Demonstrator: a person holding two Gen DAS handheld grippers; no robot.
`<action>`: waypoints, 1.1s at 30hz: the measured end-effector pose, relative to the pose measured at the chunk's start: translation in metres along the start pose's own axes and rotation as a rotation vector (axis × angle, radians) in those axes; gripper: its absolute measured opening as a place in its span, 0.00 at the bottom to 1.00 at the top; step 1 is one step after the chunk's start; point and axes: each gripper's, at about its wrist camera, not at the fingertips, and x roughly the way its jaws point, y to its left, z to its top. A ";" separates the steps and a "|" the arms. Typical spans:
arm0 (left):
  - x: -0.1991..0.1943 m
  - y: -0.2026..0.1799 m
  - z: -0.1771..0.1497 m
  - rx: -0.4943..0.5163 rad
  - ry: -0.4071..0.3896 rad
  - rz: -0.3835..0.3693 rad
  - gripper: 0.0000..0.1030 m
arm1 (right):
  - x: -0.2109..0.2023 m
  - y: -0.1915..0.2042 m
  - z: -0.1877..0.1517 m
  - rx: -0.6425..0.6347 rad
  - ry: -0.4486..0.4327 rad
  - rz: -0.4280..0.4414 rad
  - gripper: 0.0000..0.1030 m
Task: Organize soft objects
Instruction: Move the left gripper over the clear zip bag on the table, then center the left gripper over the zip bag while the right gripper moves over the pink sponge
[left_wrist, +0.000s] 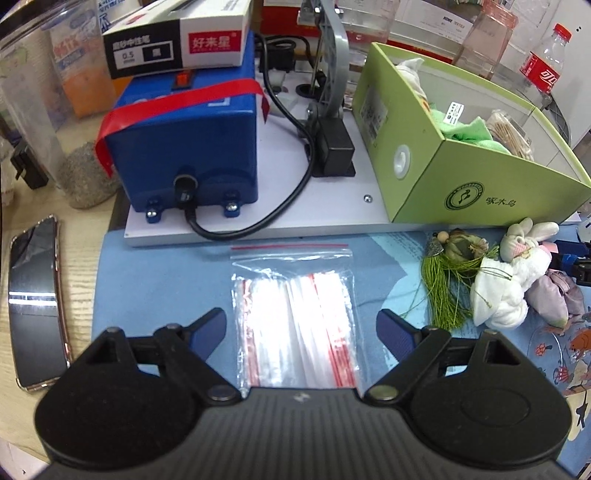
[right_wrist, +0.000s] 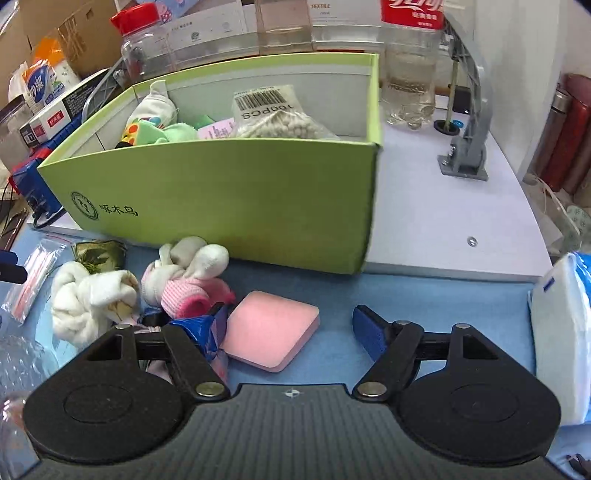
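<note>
Blue mat (right_wrist: 325, 354) fronts green box (right_wrist: 229, 206). Left gripper (left_wrist: 299, 328) spread wide over zip bag (left_wrist: 295, 314), empty. Right gripper (right_wrist: 288, 325) wide apart around pink sponge (right_wrist: 271, 339), seemingly ungripped; plush rabbit (right_wrist: 184, 277) nearby.

blue machine w/ red tape (left_wrist: 192, 140), phone (left_wrist: 35, 310), cola bottle (left_wrist: 546, 66), red thermos (right_wrist: 569, 136)

Lime green box (right_wrist: 236, 192), pink sponge (right_wrist: 271, 334), wht sock (right_wrist: 85, 299), blue mat (left_wrist: 166, 273)
</note>
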 end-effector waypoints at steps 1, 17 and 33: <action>0.000 0.000 0.000 0.001 0.001 -0.004 0.87 | -0.004 -0.004 -0.003 -0.002 0.004 -0.013 0.60; 0.003 0.010 -0.015 -0.029 0.017 -0.004 0.88 | -0.045 -0.015 -0.016 0.097 -0.132 -0.002 0.64; 0.007 0.001 -0.013 -0.022 0.010 -0.006 0.89 | -0.066 -0.037 -0.027 -0.044 -0.081 -0.292 0.65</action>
